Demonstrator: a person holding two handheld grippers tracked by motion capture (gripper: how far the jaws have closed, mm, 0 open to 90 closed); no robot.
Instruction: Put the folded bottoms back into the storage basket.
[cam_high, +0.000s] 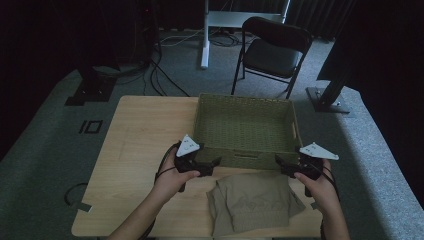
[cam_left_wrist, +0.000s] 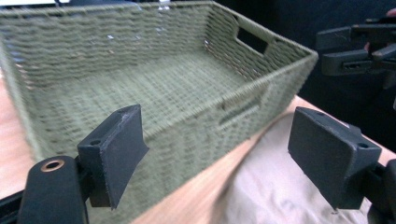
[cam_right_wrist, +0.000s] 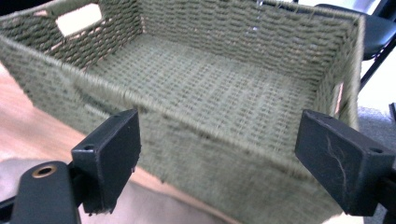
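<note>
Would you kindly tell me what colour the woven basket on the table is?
The basket is olive green, clearest in the right gripper view.

No readable words, brands or numbers are showing anywhere. The one sign is sitting on the grey floor (cam_high: 45, 145) left of the table (cam_high: 135, 150): a dark marking (cam_high: 91, 126) of a bar beside a square outline, possibly "10", too small to tell.

Folded beige cloth (cam_high: 252, 202) at table's near edge: lower part cut off by high view's bottom edge. Woven basket (cam_left_wrist: 154, 88) blurred in both gripper views; near corners cropped.
</note>
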